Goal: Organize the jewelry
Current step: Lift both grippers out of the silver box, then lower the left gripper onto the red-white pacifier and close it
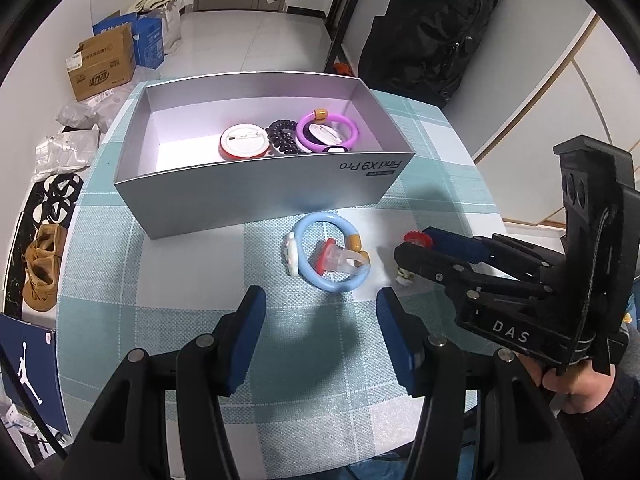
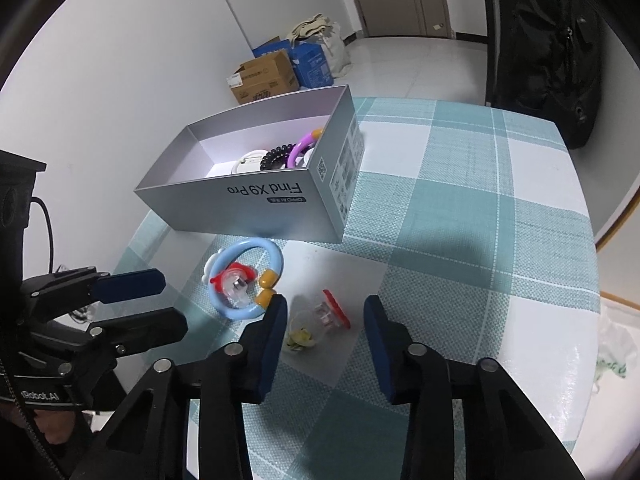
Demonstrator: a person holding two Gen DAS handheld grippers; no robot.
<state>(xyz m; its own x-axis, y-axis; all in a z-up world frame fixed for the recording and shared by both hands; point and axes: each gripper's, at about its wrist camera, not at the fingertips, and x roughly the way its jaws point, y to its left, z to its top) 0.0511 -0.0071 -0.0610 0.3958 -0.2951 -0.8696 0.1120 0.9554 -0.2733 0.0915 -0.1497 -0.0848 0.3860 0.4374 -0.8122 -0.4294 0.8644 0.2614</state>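
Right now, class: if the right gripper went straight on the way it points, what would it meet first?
Probably the small red-and-clear clip lying between the right gripper fingers' line, on the checked tablecloth; depth is uncertain.

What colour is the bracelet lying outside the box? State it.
Light blue bracelet with yellow beads; clearest in left wrist view.

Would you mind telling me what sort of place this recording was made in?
Probably a room in a home: a checked tablecloth, shoes on the tiled floor, and cardboard boxes stacked near a door.
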